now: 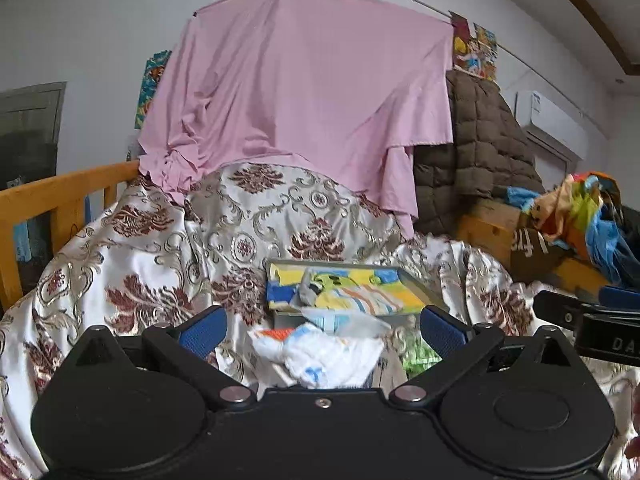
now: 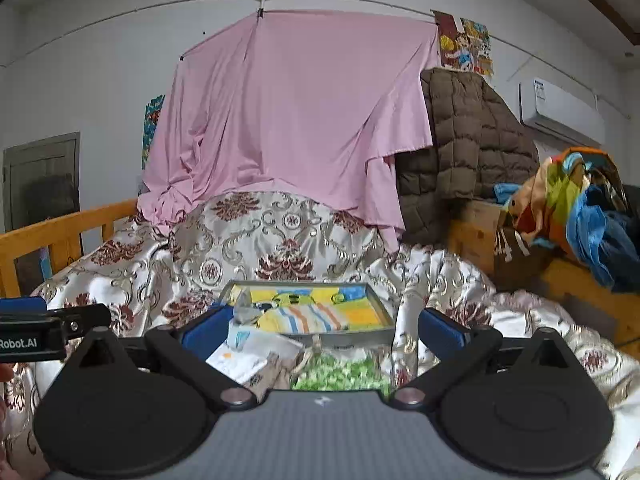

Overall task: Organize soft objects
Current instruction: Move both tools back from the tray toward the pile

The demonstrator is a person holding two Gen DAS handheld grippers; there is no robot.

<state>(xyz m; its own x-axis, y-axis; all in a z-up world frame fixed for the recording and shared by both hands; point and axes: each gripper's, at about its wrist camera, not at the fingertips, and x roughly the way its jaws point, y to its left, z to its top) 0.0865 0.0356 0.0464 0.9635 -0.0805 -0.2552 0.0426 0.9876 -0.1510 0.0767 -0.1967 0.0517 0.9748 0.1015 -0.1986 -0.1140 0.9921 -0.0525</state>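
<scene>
Both sets of jaws stand apart and empty, left gripper (image 1: 322, 326) above a white cloth (image 1: 324, 354) and right gripper (image 2: 320, 330) above a green cloth (image 2: 340, 372), both loose on the bed before the tray (image 2: 352, 339) holding one striped cloth (image 2: 308, 314), so sorting appears barely begun.

Black gripper (image 1: 322, 330); blue-padded jaws
</scene>
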